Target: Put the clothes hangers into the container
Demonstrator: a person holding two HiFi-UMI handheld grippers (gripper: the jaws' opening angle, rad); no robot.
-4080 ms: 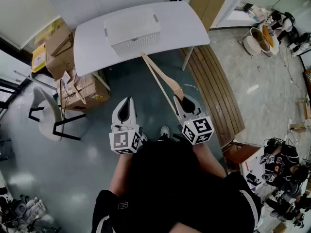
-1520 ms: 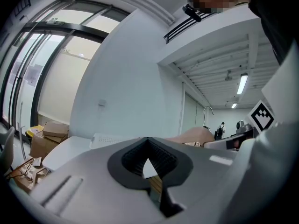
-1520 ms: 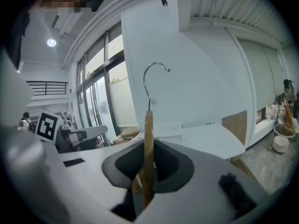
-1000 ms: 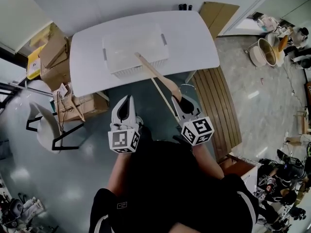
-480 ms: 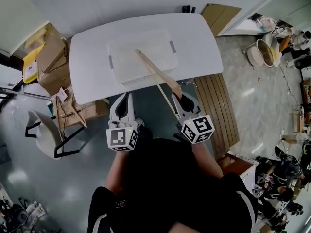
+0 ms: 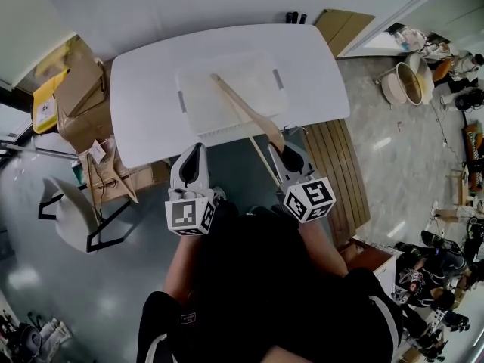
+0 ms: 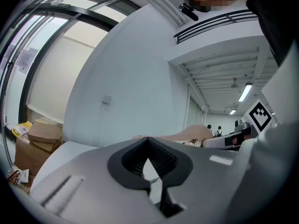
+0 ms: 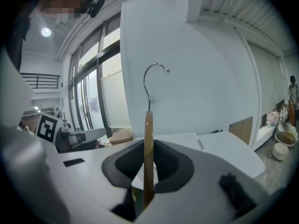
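A white slatted container (image 6: 192, 106) stands on the white table (image 6: 144, 74). My right gripper (image 6: 282, 152) is shut on one end of a wooden clothes hanger (image 6: 243, 110). The hanger slants up and left, and its far end hangs over the container's inside. In the right gripper view the hanger (image 8: 148, 139) stands on edge between the jaws of the right gripper (image 8: 148, 174), its metal hook (image 8: 154, 73) on top. My left gripper (image 6: 192, 152) is by the table's near edge, shut and holding nothing. In its own view the left gripper (image 7: 149, 160) has nothing between its jaws, and the hanger (image 7: 194, 133) shows beyond it.
Cardboard boxes (image 6: 76, 89) are stacked left of the table, with a white chair (image 6: 72, 203) nearer me. A wooden slatted bench (image 6: 336, 169) runs along the right. A flat cardboard panel (image 6: 344, 25) leans behind the table. A pot (image 6: 404, 82) and clutter lie at far right.
Both grippers have advanced toward the table. The table and container sit closer in view, and the hanger's far end now reaches further over the container.
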